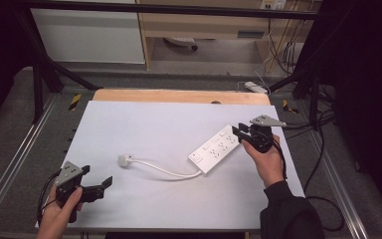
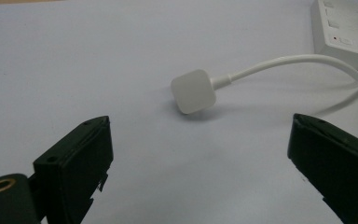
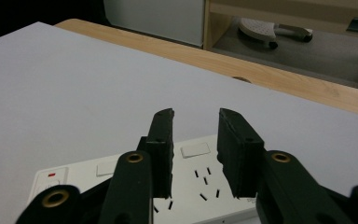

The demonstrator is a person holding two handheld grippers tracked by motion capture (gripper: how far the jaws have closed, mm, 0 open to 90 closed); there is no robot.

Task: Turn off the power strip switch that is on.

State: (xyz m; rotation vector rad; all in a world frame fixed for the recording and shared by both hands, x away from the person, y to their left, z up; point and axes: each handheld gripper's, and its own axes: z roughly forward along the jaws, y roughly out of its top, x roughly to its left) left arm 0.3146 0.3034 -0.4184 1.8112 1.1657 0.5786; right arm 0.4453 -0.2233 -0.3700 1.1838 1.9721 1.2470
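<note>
Your left tool sat at the near left of the pale grey matte tabletop, its flat black jaws spread wide with nothing between them. It was aimed at the small white rounded-square plastic plug, probably so you could take that loose end next. The plug lay flat, apart from the jaws, with its smooth white round cable curving right in a slack bend toward the long white rectangular plastic power strip. That strip lay at an angle right of centre, sockets up, a red-marked switch at its near end. Your right tool hung over the strip's far right end, jaws partly closed and straddling the sockets. I could not tell whether the pads pressed its sides; likely you meant to steady it.
</note>
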